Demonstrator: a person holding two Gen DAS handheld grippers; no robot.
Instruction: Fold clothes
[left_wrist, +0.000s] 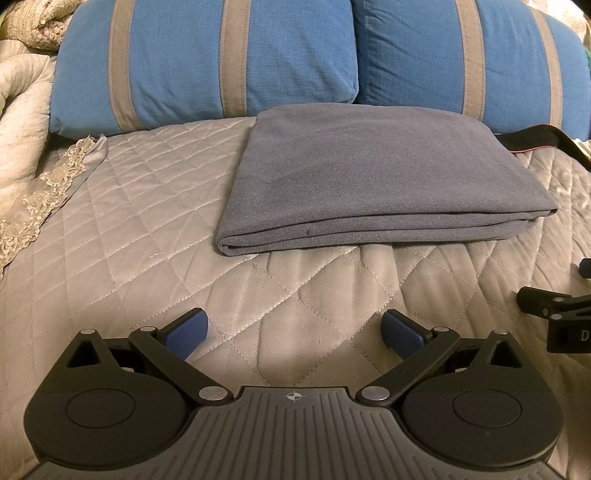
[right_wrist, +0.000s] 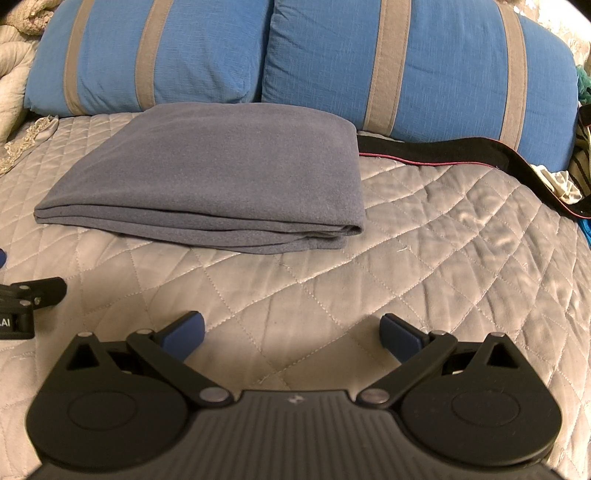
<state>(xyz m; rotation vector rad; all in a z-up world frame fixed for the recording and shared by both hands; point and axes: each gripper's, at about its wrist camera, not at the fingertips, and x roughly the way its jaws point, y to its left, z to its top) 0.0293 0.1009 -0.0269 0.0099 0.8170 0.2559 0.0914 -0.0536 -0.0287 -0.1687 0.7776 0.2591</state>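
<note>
A folded grey cloth (left_wrist: 384, 177) is seen lying flat on the quilted bedspread (left_wrist: 147, 229), just in front of two blue striped pillows (left_wrist: 207, 62). Only the right wrist view shows the full black strap (right_wrist: 443, 153) running rightward from the cloth's far corner. The left gripper (left_wrist: 293, 332) and right gripper (right_wrist: 291, 334) are held short of the cloth, fingers spread apart, nothing gripped.
</note>
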